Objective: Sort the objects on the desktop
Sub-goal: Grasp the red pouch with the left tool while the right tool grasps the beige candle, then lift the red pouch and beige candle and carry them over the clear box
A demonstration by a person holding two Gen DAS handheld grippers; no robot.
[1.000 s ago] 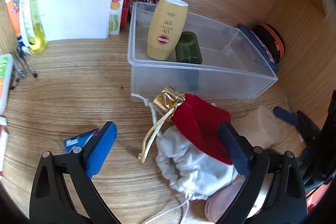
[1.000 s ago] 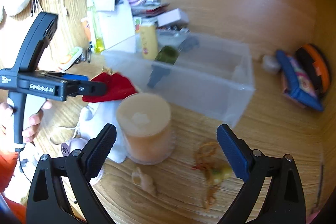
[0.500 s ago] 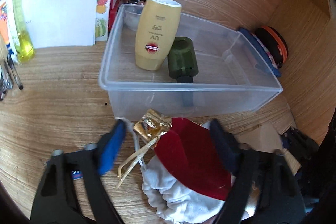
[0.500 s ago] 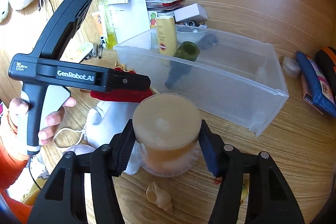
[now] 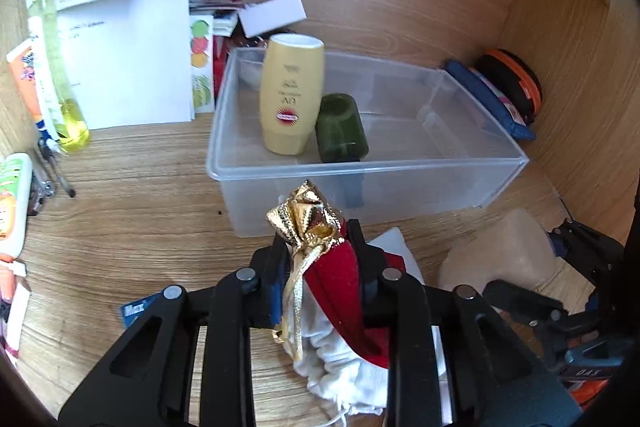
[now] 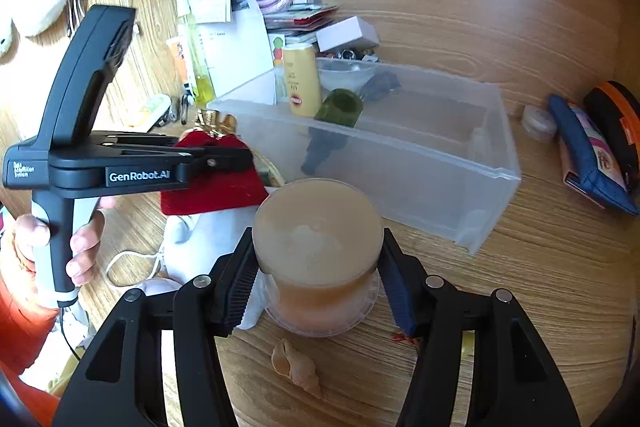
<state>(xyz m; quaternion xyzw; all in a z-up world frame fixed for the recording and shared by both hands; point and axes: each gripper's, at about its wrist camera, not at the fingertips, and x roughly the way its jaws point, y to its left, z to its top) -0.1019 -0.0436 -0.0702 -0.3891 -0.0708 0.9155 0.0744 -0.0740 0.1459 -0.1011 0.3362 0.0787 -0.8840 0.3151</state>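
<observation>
Your left gripper [image 5: 316,259] is clamped on a red pouch with a gold top [image 5: 332,267], its jaws pinching the cloth at the gathered neck, above a white drawstring bag [image 5: 344,355] on the wooden desk [image 5: 132,227]. Your right gripper [image 6: 318,279] is closed around a round tan jar [image 6: 320,251], with a small seashell [image 6: 296,367] lying on the desk just in front of it. Beyond both sits a clear plastic bin [image 5: 400,175] holding a yellow sunscreen tube [image 5: 290,103] and a dark green bottle [image 5: 340,131]. Papers [image 5: 120,39] lean against the back wall.
</observation>
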